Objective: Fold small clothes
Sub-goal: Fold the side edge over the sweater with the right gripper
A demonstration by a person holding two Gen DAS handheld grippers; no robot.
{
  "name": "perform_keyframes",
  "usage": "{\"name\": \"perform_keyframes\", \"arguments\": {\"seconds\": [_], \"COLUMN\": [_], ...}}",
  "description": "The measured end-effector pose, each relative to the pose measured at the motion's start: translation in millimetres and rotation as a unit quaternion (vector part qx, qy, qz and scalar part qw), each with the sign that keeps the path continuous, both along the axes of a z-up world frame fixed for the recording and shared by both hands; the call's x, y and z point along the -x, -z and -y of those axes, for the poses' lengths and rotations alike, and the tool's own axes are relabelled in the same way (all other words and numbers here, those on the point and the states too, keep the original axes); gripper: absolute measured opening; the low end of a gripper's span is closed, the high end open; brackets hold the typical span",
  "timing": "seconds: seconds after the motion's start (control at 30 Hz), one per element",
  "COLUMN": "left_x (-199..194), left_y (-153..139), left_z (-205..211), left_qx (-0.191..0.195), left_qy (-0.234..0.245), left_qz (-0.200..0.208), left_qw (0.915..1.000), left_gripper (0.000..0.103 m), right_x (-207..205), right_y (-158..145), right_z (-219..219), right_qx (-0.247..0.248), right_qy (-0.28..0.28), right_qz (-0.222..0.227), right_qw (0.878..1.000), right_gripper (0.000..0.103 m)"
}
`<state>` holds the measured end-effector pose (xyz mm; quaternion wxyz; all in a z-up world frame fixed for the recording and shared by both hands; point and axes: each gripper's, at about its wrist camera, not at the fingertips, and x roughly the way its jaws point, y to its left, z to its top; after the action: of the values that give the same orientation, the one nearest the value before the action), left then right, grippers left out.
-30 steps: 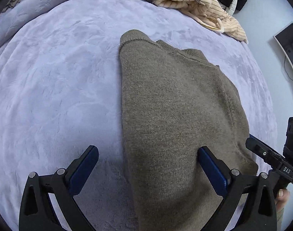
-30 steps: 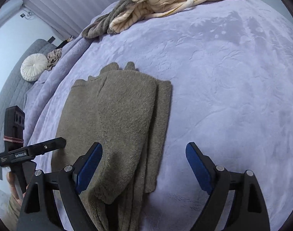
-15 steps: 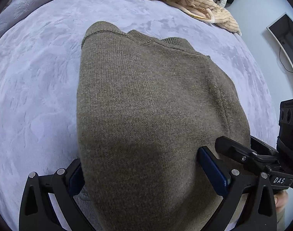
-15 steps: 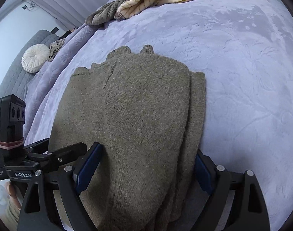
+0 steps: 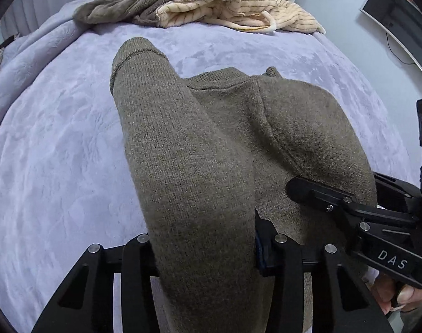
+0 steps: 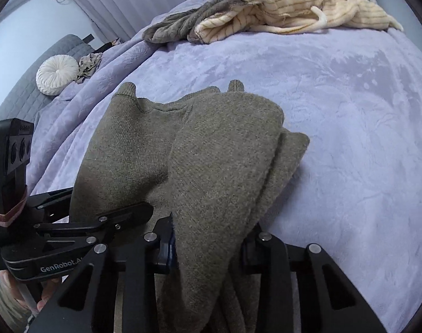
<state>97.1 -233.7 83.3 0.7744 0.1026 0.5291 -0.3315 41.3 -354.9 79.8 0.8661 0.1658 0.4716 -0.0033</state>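
Observation:
An olive-brown knit sweater [image 5: 199, 144] lies folded lengthwise on the lilac bedspread [image 5: 58, 152], with its near end raised and bunched. My left gripper [image 5: 205, 252] is closing, and the sweater's left fold is pinched between its pads. In the right wrist view the same sweater [image 6: 224, 161] rises into my right gripper [image 6: 208, 247]. That gripper is also closing, with the right fold squeezed between its blue pads. The two grippers stand side by side: the right gripper [image 5: 346, 208] shows in the left view and the left gripper [image 6: 100, 222] in the right view.
A heap of cream striped and grey-brown clothes [image 5: 211, 2] lies at the far end of the bed. A round white cushion [image 6: 57, 75] rests on a grey sofa to the left. A monitor [image 5: 391, 14] stands past the bed's right side. A hand [image 5: 396, 297] holds the right gripper.
Both grippers stood wide open astride the sweater's near edge. Now both have narrowed onto the fabric and risen a little, so the cloth bunches up into two humps.

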Motion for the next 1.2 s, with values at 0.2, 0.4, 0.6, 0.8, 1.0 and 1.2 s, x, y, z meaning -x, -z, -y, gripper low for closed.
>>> {"name": "perform_keyframes", "arguments": {"seconds": [0.2, 0.4, 0.6, 0.8, 1.0, 1.2], "left_x": [23.2, 55.6, 87.4, 120.6, 147.0, 166.7], "left_y": [-25.9, -40.6, -48.1, -57.6, -61.1, -47.4], "left_z": [-18.8, -39.0, -66.6, -101.9, -134.2, -154.1], "left_qx": [-0.007, -0.022, -0.027, -0.035, -0.030, -0.036], "left_qy": [-0.001, 0.006, 0.002, -0.001, -0.013, -0.022], "left_qz": [0.024, 0.031, 0.020, 0.024, 0.025, 0.012], "left_qw": [0.9997, 0.9993, 0.9994, 0.9991, 0.9992, 0.9991], "left_gripper": [0.046, 0.046, 0.046, 0.046, 0.046, 0.046], "right_x": [21.5, 53.0, 85.7, 117.6, 142.4, 160.6], "right_y": [-32.9, -48.0, -55.0, -64.4, -69.3, -56.8], "right_z": [-22.5, -49.4, -79.7, -116.0, -145.9, -168.9], "right_qx": [0.029, 0.036, 0.032, 0.025, 0.017, 0.010], "right_qy": [-0.007, -0.018, -0.029, -0.044, -0.062, -0.076], "right_qz": [0.012, 0.005, -0.001, -0.003, 0.002, -0.011], "right_qw": [0.999, 0.999, 0.999, 0.999, 0.998, 0.997], "right_gripper": [0.035, 0.035, 0.035, 0.035, 0.035, 0.035]}}
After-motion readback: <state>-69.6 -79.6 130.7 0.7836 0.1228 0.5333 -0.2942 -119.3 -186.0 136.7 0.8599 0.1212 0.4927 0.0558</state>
